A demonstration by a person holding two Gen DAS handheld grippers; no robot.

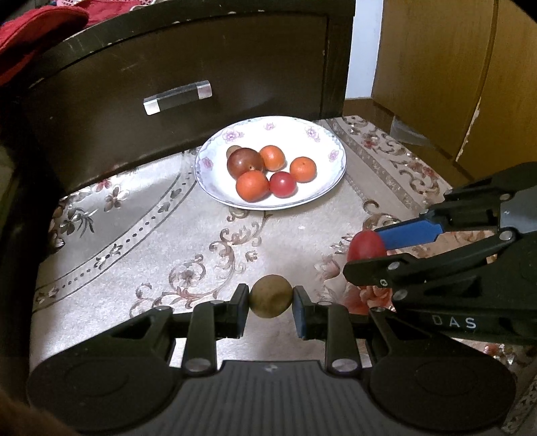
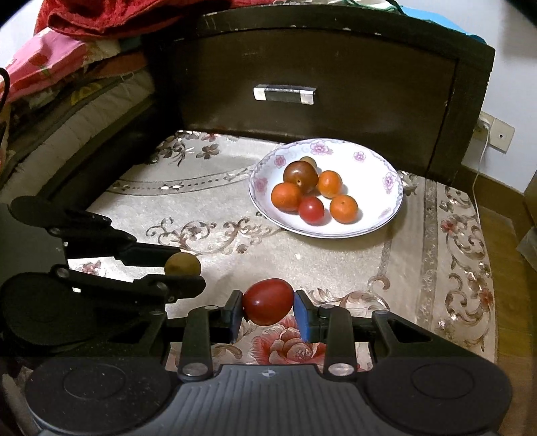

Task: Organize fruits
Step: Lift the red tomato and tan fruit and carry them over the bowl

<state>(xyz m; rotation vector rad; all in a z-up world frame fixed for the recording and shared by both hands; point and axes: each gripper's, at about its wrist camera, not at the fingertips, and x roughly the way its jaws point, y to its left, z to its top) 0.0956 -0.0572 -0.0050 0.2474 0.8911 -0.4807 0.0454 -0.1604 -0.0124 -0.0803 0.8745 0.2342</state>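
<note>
My left gripper is shut on a small olive-brown round fruit above the patterned cloth; that fruit also shows in the right wrist view. My right gripper is shut on a red oval fruit, which also shows in the left wrist view. A white floral plate sits further back. It holds several fruits: orange ones, a red one, a dark purple one and a small brown one partly hidden behind.
The beige floral cloth covers the surface. A dark wooden drawer front with a metal handle stands right behind the plate. Red and pink fabrics lie at the back left. A wooden cabinet stands on the right.
</note>
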